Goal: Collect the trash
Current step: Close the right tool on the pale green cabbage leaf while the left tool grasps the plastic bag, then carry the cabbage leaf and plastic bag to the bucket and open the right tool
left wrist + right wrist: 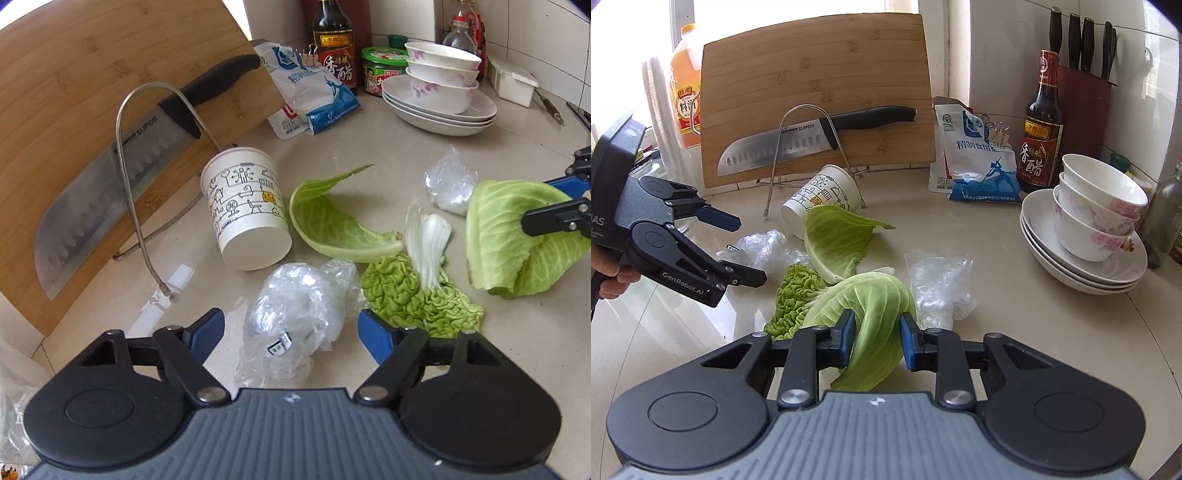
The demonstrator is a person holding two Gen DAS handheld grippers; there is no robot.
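The right gripper (875, 341) is clamped on a cabbage leaf (871, 306), light, limp and easily torn, so best pinched at its thicker folded rib. The left gripper (291, 332) stands apart around a crumpled plastic wrap (295, 314), not pressing it; the wrap looks weightless, slippery and springy. Both lie just in front of a tipped paper cup (245, 206), behind which a knife (122, 166) reads "SUPOR"; the left gripper's body reads "GenRobot.AI".

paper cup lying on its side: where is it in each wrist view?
Left wrist: paper cup left of centre, base toward the camera, beside the wire rack.
Right wrist: paper cup upper centre-left, behind a cabbage leaf.
Shared landmark: knife on the cutting board.
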